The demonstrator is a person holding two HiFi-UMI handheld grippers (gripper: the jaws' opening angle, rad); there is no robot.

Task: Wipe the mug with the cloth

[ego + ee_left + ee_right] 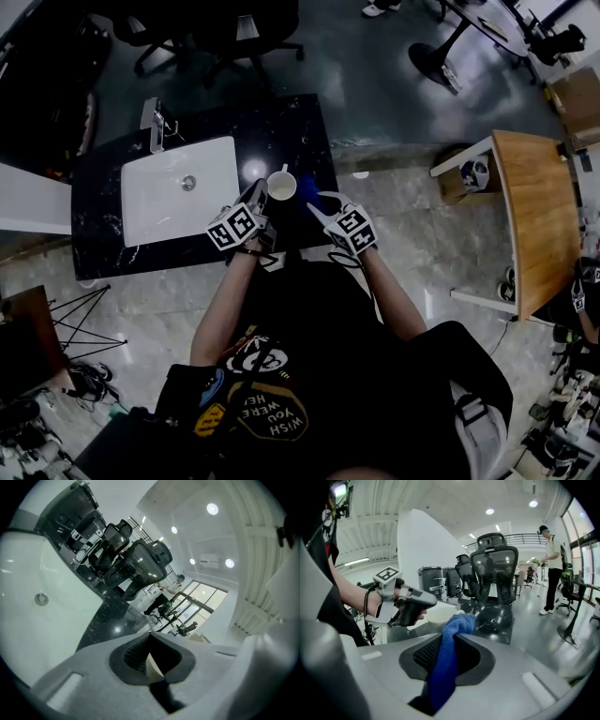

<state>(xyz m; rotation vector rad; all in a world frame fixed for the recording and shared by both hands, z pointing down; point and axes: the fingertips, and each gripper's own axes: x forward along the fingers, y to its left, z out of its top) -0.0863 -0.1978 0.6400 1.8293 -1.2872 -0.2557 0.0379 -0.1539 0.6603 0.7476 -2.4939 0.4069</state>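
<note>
A white mug [281, 186] is above the black counter [103, 253], just right of the sink. My left gripper [260, 194] is shut on it; in the left gripper view a cream sliver of the mug [153, 668] shows pinched between the jaws. My right gripper [322, 200] is shut on a blue cloth [445, 667], whose bunched end sticks out past the jaws toward the mug [440, 612]. In the head view the cloth [307, 194] lies just right of the mug, close to it; contact cannot be told. The right gripper view shows the left gripper [412, 604] in a hand.
A white sink [150, 202] with a chrome faucet [155, 125] fills the counter's left half. Black office chairs [234, 37] stand beyond the counter. A wooden table [539, 216] is off to the right. A person [553, 569] stands far right.
</note>
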